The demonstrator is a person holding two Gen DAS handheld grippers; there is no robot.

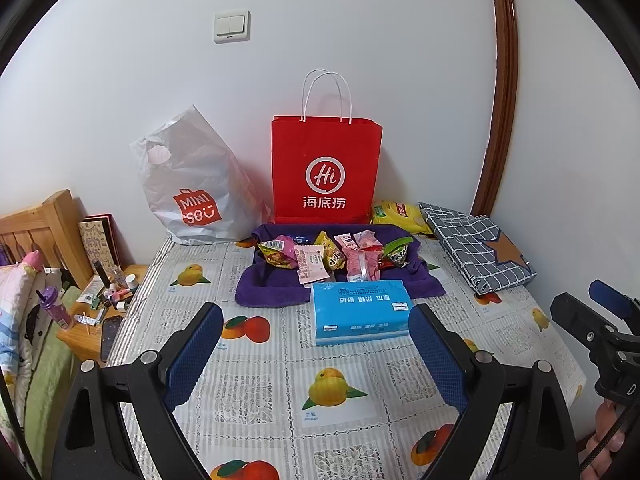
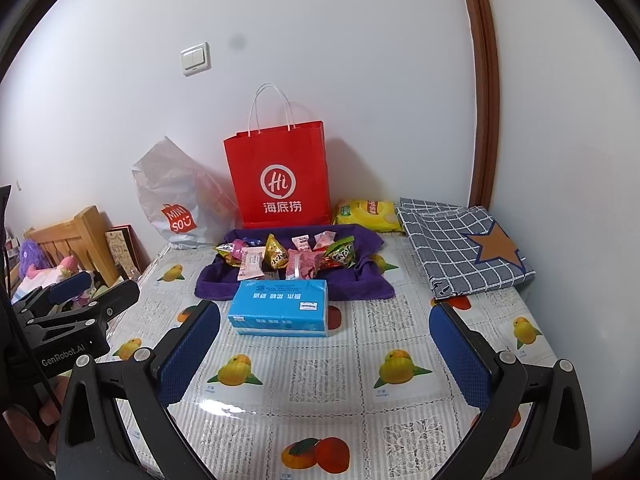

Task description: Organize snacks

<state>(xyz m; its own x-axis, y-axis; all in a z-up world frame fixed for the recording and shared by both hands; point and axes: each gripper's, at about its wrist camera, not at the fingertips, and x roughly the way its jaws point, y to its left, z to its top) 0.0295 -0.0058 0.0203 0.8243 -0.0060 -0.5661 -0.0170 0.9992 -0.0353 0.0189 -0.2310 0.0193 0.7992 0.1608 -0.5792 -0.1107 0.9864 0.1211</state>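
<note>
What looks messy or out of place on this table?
The snack packets lie jumbled on a rumpled purple cloth, and a tissue pack sits among them, upside down to the camera. Both grippers are open, holding nothing.

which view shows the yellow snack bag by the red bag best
The right wrist view: the yellow snack bag lies almost fully visible beside the red paper bag. In the left wrist view it sits smaller, its left end cut off by the red bag.
</note>
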